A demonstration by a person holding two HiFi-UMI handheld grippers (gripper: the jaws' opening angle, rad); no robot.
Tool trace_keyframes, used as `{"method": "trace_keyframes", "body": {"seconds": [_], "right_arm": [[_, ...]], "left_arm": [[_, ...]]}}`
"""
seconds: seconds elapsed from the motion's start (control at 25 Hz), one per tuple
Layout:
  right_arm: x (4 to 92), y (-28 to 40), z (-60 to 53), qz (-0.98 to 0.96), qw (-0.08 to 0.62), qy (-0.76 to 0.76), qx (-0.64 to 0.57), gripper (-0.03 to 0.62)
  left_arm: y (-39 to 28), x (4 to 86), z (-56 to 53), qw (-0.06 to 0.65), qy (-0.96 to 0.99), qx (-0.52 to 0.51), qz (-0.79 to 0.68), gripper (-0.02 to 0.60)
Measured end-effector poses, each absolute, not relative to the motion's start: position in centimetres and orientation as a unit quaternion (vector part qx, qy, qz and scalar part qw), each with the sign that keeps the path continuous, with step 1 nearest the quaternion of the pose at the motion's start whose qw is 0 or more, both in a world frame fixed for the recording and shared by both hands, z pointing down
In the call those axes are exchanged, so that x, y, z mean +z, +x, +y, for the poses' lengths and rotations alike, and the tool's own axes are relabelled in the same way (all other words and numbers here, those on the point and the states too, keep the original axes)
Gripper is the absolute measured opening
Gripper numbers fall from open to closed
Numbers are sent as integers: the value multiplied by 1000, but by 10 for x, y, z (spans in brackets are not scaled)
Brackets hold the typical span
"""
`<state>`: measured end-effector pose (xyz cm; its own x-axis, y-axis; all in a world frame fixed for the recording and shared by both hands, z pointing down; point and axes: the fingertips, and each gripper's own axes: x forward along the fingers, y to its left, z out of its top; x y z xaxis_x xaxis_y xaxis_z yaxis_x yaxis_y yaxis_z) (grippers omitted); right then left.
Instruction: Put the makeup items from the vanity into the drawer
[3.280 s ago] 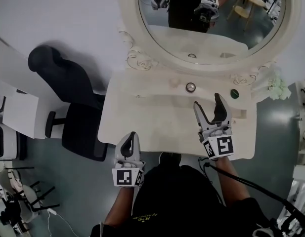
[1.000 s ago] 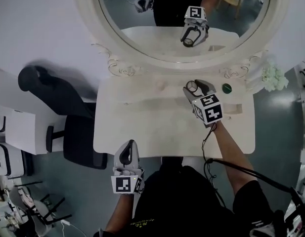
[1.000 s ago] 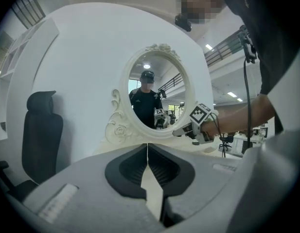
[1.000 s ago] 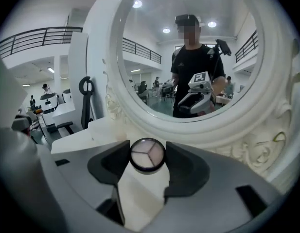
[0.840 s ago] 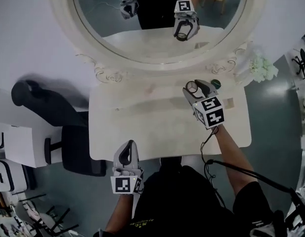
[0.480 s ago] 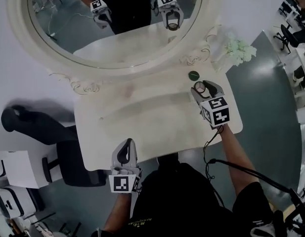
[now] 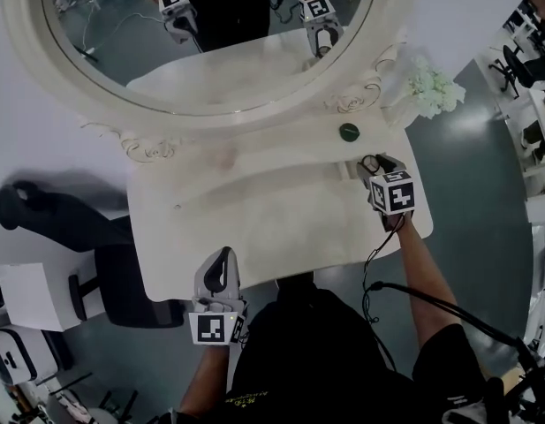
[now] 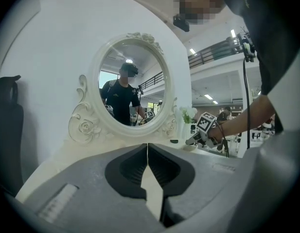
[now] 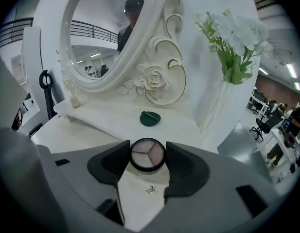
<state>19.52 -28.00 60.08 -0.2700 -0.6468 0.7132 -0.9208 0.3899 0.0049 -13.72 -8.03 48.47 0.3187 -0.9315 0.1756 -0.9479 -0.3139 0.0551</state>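
Observation:
My right gripper [image 7: 374, 162] is over the right end of the white vanity top [image 7: 254, 210], shut on a round black-rimmed compact [image 9: 147, 155] with pale pink powder in three parts. A small metal knob [image 9: 151, 190] on a white surface shows just below the compact. A dark green round item [image 7: 348, 132] lies on the vanity beyond it, seen again as the green item [image 9: 150, 118]. A small pinkish item [image 7: 223, 158] sits near the mirror base. My left gripper [image 7: 221, 263] hovers at the vanity's near edge, shut and empty, its tips meeting [image 8: 148, 147].
A large oval mirror [image 7: 210, 42] with a carved frame rises behind the vanity. White flowers in a vase [image 7: 435, 87] stand at the far right corner. A black office chair [image 7: 60, 228] is to the left of the vanity.
My right gripper has carried the compact from beside the green item toward the vanity's right end and tipped lower. The left gripper has shifted only a little.

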Motion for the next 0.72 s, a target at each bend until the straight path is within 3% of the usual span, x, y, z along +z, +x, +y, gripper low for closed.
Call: {"method": "trace_keyframes", "body": {"seconds": [0.72], "right_arm": [[658, 207, -292, -710, 441, 463, 293, 230]], "left_arm": [[-159, 491, -77, 81, 792, 61, -603, 23]]}}
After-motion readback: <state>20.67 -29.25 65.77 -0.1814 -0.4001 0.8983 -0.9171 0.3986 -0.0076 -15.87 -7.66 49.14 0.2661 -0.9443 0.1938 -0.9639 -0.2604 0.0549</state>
